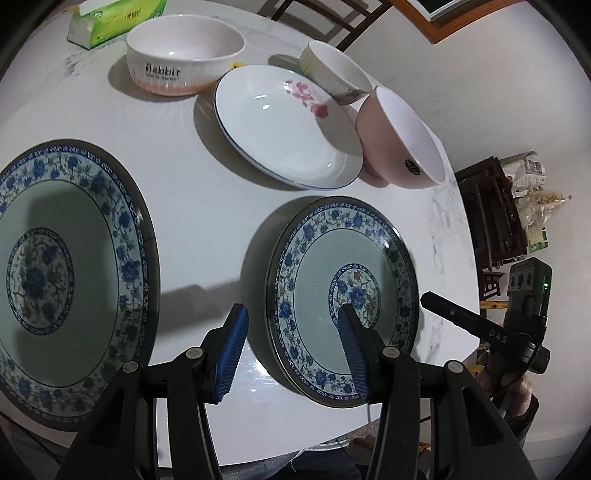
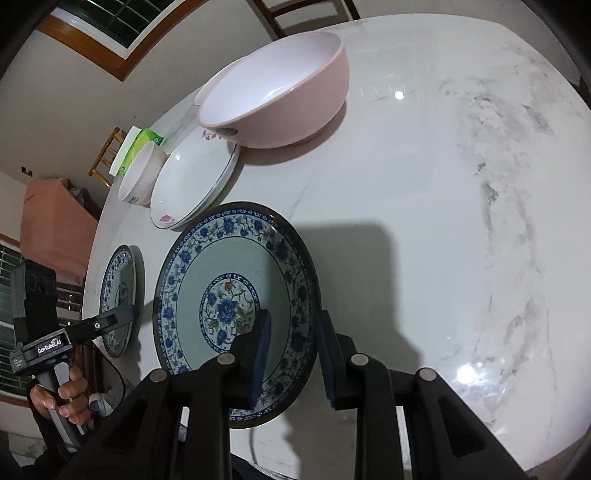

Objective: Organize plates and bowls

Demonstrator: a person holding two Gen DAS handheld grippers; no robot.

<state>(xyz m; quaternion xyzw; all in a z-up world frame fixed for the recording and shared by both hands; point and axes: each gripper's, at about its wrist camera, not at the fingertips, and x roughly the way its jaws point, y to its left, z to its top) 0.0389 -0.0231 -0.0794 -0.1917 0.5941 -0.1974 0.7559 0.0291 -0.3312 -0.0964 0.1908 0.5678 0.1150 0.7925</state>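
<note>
Two blue-patterned plates lie on the white marble table [image 1: 207, 206]: one at the left [image 1: 62, 280], one near the front right [image 1: 343, 299]. My left gripper [image 1: 291, 321] is open, straddling the left rim of the right-hand plate. In the right wrist view my right gripper [image 2: 293, 328] is open, straddling the right rim of that same plate [image 2: 236, 306]. A white flower plate [image 1: 288, 122], a pink bowl [image 1: 399, 144], a white "Rabbit" bowl [image 1: 184, 51] and a small cream bowl [image 1: 336, 70] stand farther back.
A green tissue pack [image 1: 114, 18] lies at the table's far edge. Wooden chairs [image 1: 332, 14] stand behind the table, and dark furniture with bags [image 1: 495, 214] stands at the right. The other blue plate [image 2: 118, 299] lies near the table's left edge.
</note>
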